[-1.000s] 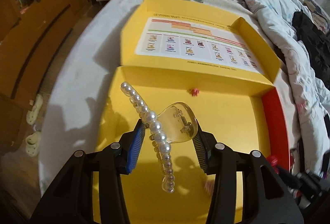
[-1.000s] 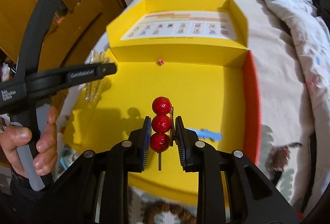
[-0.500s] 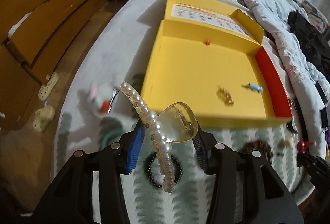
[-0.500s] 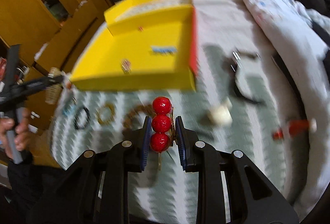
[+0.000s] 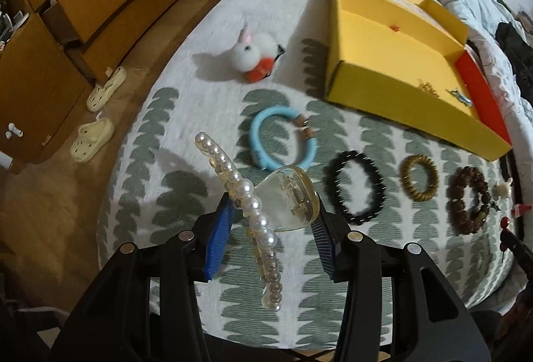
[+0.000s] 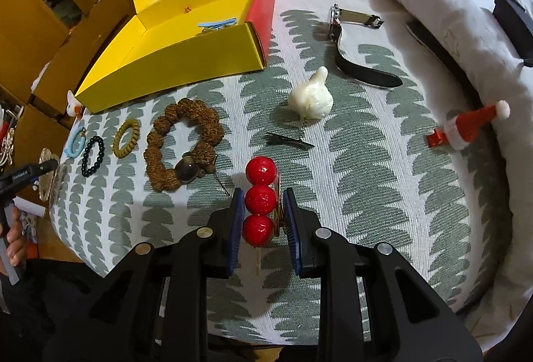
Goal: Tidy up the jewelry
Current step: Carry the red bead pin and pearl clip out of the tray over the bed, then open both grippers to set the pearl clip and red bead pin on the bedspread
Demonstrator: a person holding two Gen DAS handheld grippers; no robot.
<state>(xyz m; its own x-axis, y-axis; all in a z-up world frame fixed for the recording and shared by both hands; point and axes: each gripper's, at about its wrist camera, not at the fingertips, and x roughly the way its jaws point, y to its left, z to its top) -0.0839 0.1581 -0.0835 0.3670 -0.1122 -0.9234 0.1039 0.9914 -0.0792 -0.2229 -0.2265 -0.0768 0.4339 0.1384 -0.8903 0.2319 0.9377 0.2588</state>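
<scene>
Left wrist view: the left gripper (image 5: pixel 271 228) is closed on a clear claw clip (image 5: pixel 286 202) trimmed with a row of pearls; the clip sits between the blue pads (image 5: pixel 220 238) and is carried above the bed (image 5: pixel 206 89), not touching it; the gripper is tilted down toward the bed. Ahead on the patterned cover lie, from left to right, a blue bracelet (image 5: pixel 283 142), a black bead bracelet (image 5: pixel 358 187), a gold coil hair tie (image 5: pixel 419 177) and a brown bead bracelet (image 5: pixel 469 200), each apart from the next; a white plush rabbit clip (image 5: pixel 255 54) lies further off, near the yellow box (image 5: pixel 383 82); the box stands open with a red inner wall and holds a few small items at its right end; pale slippers (image 5: pixel 100 115) rest on the floor to the left.

Right wrist view: the right gripper (image 6: pixel 263 215) is clamped narrowly on a red three-ball hairpin (image 6: pixel 260 200); the lower two balls sit between the pads, the top ball projects forward; the pin hangs above the bed cover. Nearby lie a black clip (image 6: pixel 289 140), a white figurine (image 6: pixel 311 99), a watch (image 6: pixel 353 45) and a Santa-hat clip (image 6: pixel 469 127); the brown bead bracelet (image 6: pixel 183 145) lies left of the gripper, in front of the yellow box (image 6: pixel 173 62); the left hand (image 6: pixel 13 248) grips its handle at the far left edge.
</scene>
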